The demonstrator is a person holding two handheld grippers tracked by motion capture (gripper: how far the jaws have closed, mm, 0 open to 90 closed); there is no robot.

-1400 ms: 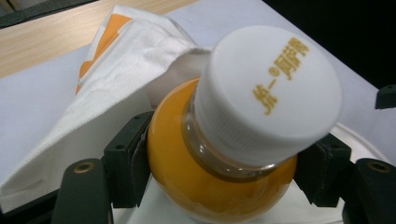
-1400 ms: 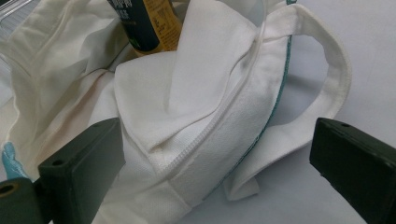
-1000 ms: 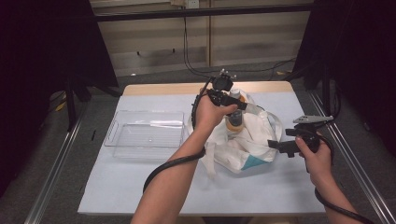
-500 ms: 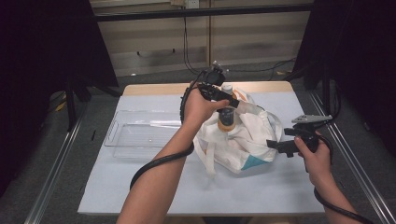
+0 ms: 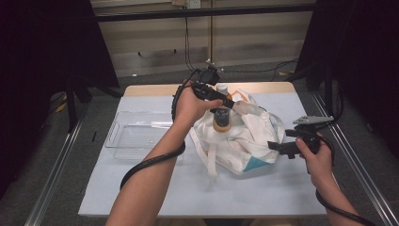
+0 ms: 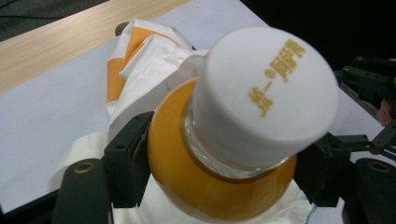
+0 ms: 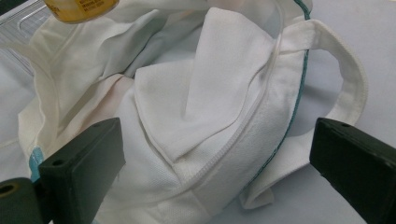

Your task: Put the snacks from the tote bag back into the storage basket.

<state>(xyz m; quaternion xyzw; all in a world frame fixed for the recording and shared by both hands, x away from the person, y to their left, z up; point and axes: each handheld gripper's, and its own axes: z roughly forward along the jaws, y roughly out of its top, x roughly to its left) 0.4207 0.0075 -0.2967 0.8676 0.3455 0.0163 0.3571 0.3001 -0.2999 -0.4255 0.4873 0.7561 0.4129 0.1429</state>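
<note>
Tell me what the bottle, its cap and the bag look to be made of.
Bottle: probably clear glossy plastic or glass, see-through at the neck, orange contents inside. Cap: matte white plastic, ribbed skirt, gold print. Bag: white woven cloth with stitched seams and teal piping. Left gripper clamps the bottle.

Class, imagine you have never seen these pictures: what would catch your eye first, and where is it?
The orange bottle with its white cap stands out at once, clamped between the jaws of the left gripper and held above the white cloth bag at the middle of the table. Next comes the right gripper, jaws open, at the bag's right edge. A clear plastic tray lies to the left.
</note>
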